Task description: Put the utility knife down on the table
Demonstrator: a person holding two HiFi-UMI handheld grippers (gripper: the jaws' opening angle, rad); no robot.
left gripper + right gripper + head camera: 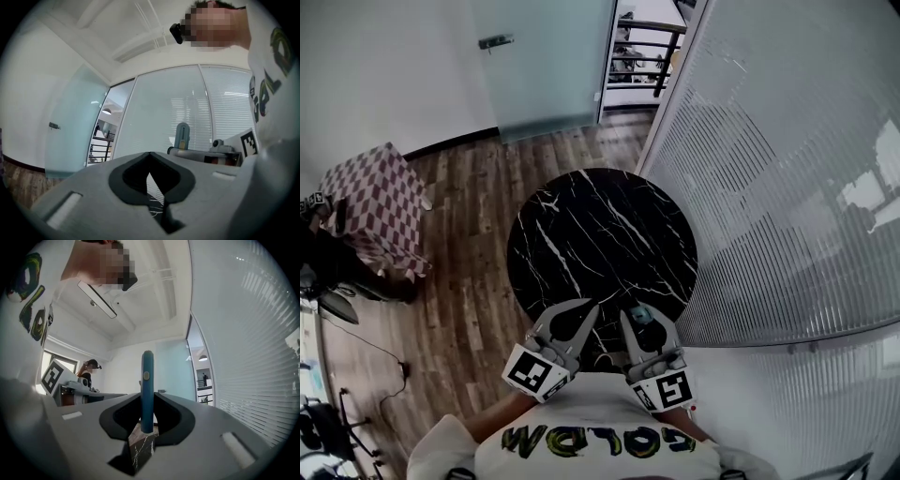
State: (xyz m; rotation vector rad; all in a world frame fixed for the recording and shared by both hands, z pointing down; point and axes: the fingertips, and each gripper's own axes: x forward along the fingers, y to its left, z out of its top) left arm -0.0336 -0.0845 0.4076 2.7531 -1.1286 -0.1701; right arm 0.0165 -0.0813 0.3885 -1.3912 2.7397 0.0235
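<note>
A blue utility knife (147, 390) stands upright between the jaws of my right gripper (146, 427), which is shut on it. In the head view the knife (642, 315) shows as a small teal piece at the tips of the right gripper (632, 319), over the near edge of the round black marble table (600, 234). My left gripper (587, 307) hovers beside it over the same edge. Its jaws (152, 187) stand together with nothing between them. The left gripper view also catches the knife (182, 136) sticking up from the right gripper.
A small table with a checkered cloth (380, 206) stands at the left on the wood floor. A frosted glass door (548, 66) is at the back. A curved wall of blinds (787, 187) runs close along the marble table's right side. Another person (91, 369) stands far off.
</note>
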